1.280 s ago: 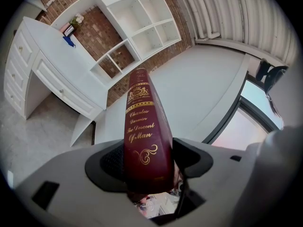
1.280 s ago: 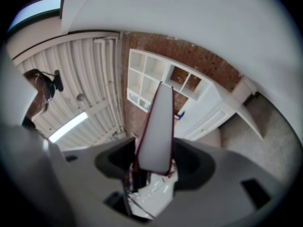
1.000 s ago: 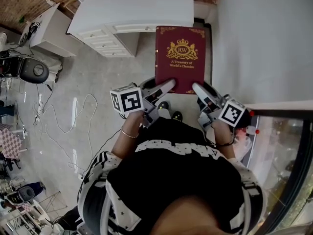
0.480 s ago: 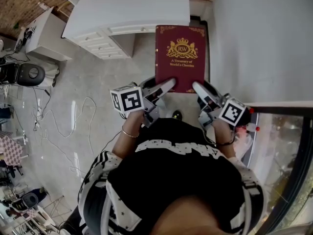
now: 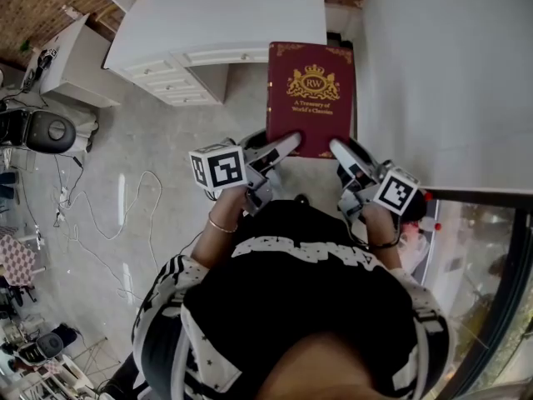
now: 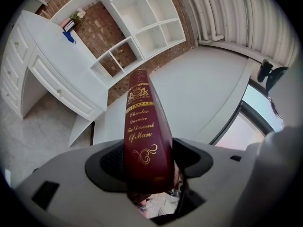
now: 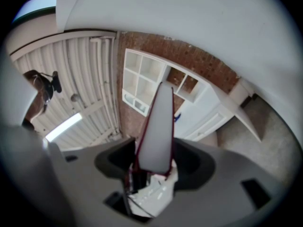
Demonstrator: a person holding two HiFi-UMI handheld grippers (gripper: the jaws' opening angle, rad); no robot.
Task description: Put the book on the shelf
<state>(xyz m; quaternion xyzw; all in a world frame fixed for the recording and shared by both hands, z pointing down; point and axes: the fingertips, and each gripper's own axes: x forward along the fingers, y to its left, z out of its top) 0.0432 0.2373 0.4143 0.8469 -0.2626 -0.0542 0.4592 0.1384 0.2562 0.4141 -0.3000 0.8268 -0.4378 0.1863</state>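
The left gripper (image 6: 149,161) is clamped across the spine at the book's near end, and the right gripper (image 7: 154,161) pinches the page edge at the other near corner. So the maroon book (image 5: 312,98) juts out flat in mid-air, over the floor beside the white desk (image 5: 216,15). All its weight hangs beyond those two small bites. On the lift to the cubby shelf (image 6: 142,33) I'd worry it droops, slips out, or clips a divider.
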